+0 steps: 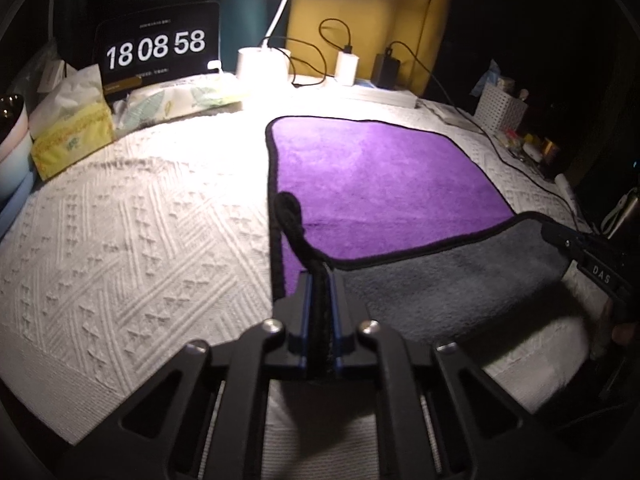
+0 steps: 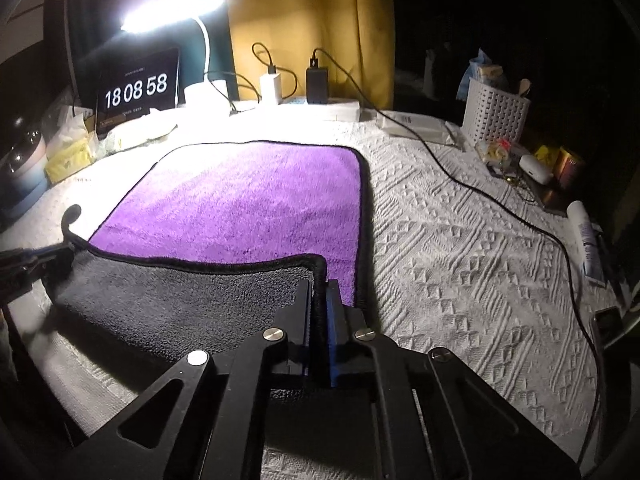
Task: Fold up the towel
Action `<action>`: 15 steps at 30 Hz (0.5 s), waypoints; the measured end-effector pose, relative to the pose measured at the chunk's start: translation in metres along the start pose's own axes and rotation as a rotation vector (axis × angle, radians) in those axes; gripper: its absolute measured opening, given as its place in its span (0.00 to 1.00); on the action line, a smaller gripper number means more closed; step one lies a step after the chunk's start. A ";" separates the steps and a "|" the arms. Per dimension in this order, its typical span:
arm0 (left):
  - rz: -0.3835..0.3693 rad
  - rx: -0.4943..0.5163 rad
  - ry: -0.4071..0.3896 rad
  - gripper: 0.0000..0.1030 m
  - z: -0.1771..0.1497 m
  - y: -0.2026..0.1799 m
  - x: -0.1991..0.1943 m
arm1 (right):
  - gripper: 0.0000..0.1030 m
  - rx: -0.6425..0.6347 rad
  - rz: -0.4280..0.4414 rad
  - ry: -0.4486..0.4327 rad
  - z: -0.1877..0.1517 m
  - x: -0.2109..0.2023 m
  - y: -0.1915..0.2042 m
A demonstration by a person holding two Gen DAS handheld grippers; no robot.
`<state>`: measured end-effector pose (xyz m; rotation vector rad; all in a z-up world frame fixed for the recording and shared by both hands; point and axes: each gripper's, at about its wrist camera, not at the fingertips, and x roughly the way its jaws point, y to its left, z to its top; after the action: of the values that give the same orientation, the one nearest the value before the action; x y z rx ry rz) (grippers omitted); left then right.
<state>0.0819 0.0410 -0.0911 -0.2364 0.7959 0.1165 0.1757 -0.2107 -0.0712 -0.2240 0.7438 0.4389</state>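
Observation:
A purple towel (image 1: pixel 376 184) with a black hem and grey underside lies on the white textured cloth; it also shows in the right wrist view (image 2: pixel 248 204). Its near edge is lifted and turned over, so the grey side (image 1: pixel 440 284) faces up. My left gripper (image 1: pixel 319 280) is shut on the towel's near left corner, where a black hanging loop (image 1: pixel 289 208) sticks up. My right gripper (image 2: pixel 319 292) is shut on the near right corner. The right gripper also shows in the left wrist view (image 1: pixel 560 236), the left gripper in the right wrist view (image 2: pixel 60 250).
A lit desk lamp (image 2: pixel 172 10), a clock tablet (image 2: pixel 136 88), chargers (image 2: pixel 272 86) with a black cable (image 2: pixel 500 204) and a white basket (image 2: pixel 494 114) line the back. Tissue packs (image 1: pixel 72 136) sit at the left, a white tube (image 2: pixel 586 236) at the right.

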 end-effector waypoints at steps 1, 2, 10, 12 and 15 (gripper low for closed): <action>0.001 0.002 -0.004 0.08 0.001 -0.001 -0.001 | 0.07 -0.001 -0.002 -0.006 0.001 -0.002 0.000; 0.001 0.003 -0.008 0.07 0.002 -0.001 -0.001 | 0.07 -0.002 -0.003 -0.014 0.002 -0.004 0.000; -0.019 0.008 -0.052 0.07 0.020 -0.003 -0.011 | 0.07 0.000 -0.017 -0.062 0.013 -0.018 -0.001; -0.019 0.014 -0.067 0.07 0.025 -0.003 -0.013 | 0.07 0.004 -0.023 -0.073 0.015 -0.020 -0.001; -0.021 0.018 -0.087 0.07 0.033 -0.002 -0.016 | 0.07 0.011 -0.029 -0.085 0.020 -0.022 -0.002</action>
<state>0.0942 0.0477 -0.0572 -0.2216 0.7076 0.0992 0.1737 -0.2122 -0.0413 -0.2045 0.6584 0.4143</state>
